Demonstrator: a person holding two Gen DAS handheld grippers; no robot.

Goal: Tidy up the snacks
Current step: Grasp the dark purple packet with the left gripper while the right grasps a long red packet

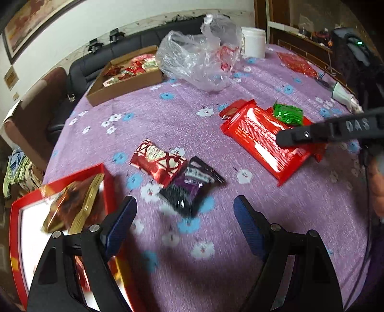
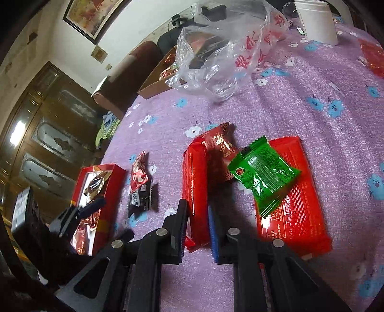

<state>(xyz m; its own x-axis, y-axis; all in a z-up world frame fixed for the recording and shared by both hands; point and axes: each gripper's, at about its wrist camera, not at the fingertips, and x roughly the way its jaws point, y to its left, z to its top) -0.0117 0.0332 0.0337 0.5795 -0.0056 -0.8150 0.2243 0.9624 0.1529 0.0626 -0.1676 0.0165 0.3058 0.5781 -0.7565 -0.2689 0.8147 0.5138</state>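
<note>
Right gripper [image 2: 197,224] is nearly closed, its fingers clamped on the near end of a long red packet [image 2: 195,189] standing on edge on the purple floral tablecloth [image 2: 300,115]. At 1 o'clock from that grip, a green sachet [image 2: 262,175] lies across a flat red packet [image 2: 291,199]; a small dark red sachet [image 2: 219,146] lies at 12 o'clock. Left gripper [image 1: 185,224] is wide open and holds nothing, hovering above the cloth. At its 12 o'clock a black-and-purple sachet [image 1: 192,186] overlaps a red-and-white patterned packet [image 1: 158,162]. At 9 o'clock sits a red box [image 1: 60,213] holding gold-wrapped snacks; motion blur hides their detail. Toward 12 o'clock, farther out, a clear plastic bag [image 1: 199,55] lies between a cardboard tray [image 1: 124,79] of red snacks and a white tub [image 1: 253,42]. Beyond the table edge stand a dark sofa [image 1: 134,45] and a framed picture [image 2: 92,14].
</note>
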